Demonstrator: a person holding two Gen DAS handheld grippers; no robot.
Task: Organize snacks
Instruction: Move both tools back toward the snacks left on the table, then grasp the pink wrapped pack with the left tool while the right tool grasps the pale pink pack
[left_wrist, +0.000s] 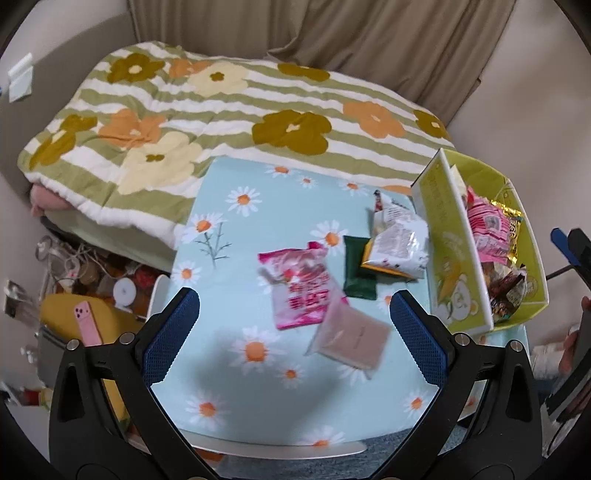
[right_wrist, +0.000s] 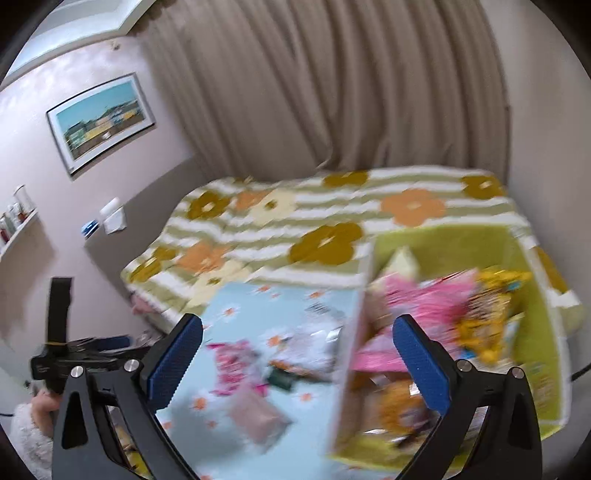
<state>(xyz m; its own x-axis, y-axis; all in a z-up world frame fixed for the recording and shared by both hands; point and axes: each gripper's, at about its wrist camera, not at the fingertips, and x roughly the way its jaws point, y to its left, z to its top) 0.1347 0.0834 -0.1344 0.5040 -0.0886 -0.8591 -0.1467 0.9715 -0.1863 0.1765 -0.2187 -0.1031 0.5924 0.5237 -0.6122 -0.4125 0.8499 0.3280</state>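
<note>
Right wrist view blurs the box (right_wrist: 443, 240) snacks (right_wrist: 417, 302); both tools (right_wrist: 297, 356) (left_wrist: 294, 325) gape empty.

The left wrist view looks steeply down from above the bench (left_wrist: 221, 258), facing the bed (left_wrist: 221, 110). The right wrist view sits lower and further right, tilted up toward the curtain (right_wrist: 332, 81), and is blurred. Both share the bench, bed and green box (left_wrist: 532, 236).
</note>
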